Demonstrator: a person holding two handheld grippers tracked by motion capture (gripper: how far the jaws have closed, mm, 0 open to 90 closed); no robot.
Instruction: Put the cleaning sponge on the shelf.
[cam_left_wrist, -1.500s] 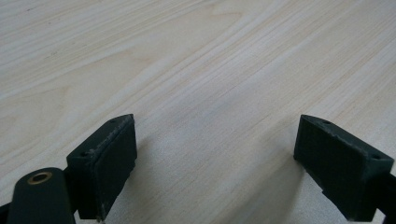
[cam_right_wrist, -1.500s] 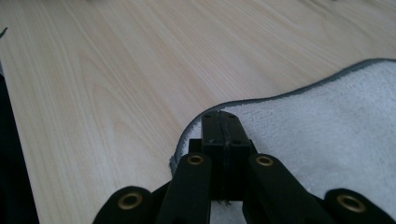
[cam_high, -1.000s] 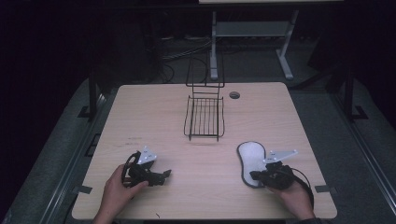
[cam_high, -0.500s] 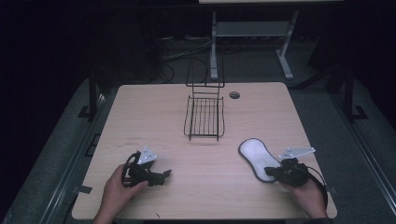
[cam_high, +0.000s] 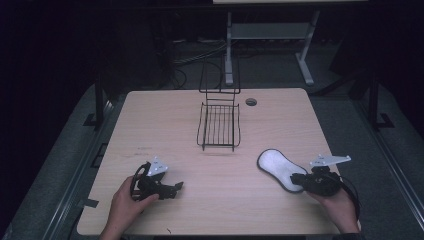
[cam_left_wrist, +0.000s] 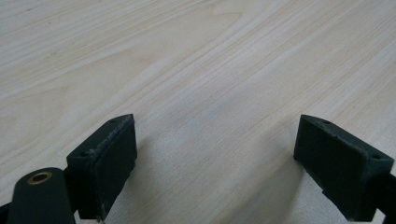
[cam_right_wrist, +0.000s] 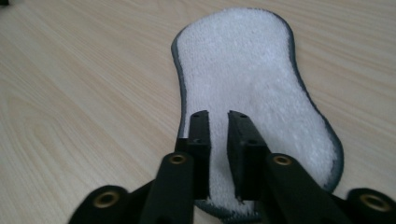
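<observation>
My right gripper (cam_high: 299, 181) sits at the near right part of the table (cam_high: 165, 115), its jaws drawn almost together over the near end of the white sponge pad (cam_high: 278, 169). In the right gripper view the two black jaws stand upright with a narrow slit between them, and the pad's fluffy face (cam_right_wrist: 247, 74) with its grey edging spreads out beyond them. I judge they are pinching the pad's near edge, though the contact itself lies low in the picture and I cannot swear to how firm the bite is. The pad lies flat on the wood, slanting away from me toward the wire rack (cam_high: 219, 126), which stands well apart at the middle of the table with its tall back frame behind it. My left gripper (cam_high: 169, 189) rests at the near left, well apart from the pad, and its jaws (cam_left_wrist: 215, 168) stand wide with bare wood between them, holding nothing. So the step in hand looks like the grasp on the pad, with carrying yet to come. If the rack is where it belongs, my next move calls for a secure pinch first, then a clean lift so the limp pad does not drag or fold, and a swing forward and leftward to clear the rack's front rim before lowering.
</observation>
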